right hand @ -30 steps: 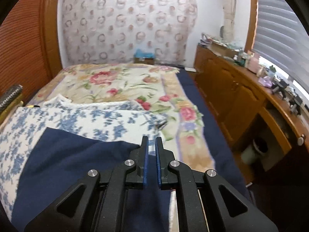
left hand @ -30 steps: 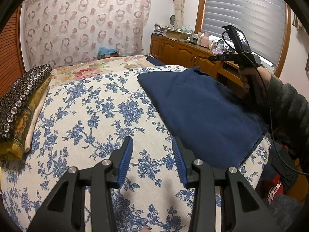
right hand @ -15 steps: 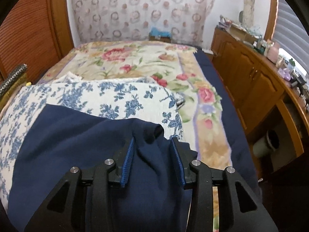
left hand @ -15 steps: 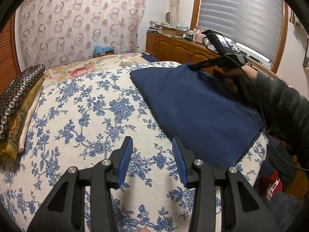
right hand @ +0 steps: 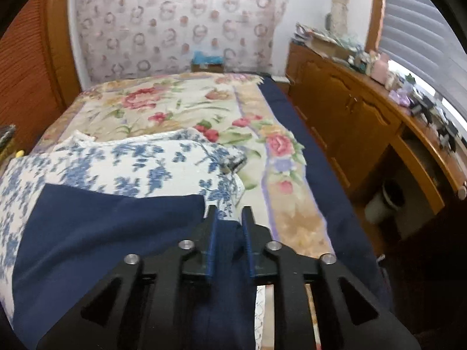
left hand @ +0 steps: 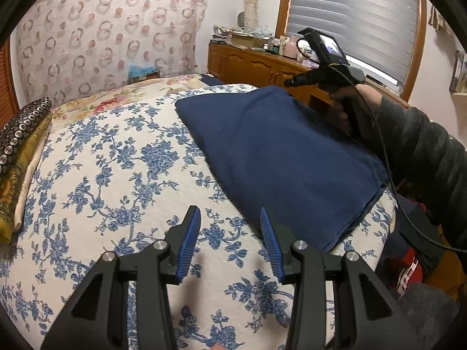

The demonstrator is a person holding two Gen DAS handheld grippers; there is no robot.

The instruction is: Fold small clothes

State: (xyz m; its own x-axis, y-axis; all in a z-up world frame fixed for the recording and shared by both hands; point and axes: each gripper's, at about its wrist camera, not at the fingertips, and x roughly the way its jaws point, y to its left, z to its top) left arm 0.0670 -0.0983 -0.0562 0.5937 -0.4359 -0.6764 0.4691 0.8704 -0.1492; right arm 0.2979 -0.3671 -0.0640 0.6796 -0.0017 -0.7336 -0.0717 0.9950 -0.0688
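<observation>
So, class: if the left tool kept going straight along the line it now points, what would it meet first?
Probably the blue-flowered white bedspread, just ahead of the left tool, whose open jaws hold nothing. The folded navy cloth lies off to its right, though depth is uncertain.

Navy blue cloth point(left hand: 280, 157), plain, no pattern, centre right of left wrist frame. Under it: quilt point(left hand: 111, 175), off-white with blue floral sprigs. Far bedspread point(right hand: 181, 108), upper centre of right wrist frame: cream with pink-red roses, green leaves, tan border. Curtain point(left hand: 111, 35), upper left: pale, pinkish ring print. Folded fabrics point(left hand: 20, 134), left edge: black with silver rings over mustard yellow. Cabinet point(right hand: 350, 122): orange-brown wood. Sleeve point(left hand: 423, 151): dark grey. Gripper fingers point(left hand: 189, 239): black, blue ribbed pads.
</observation>
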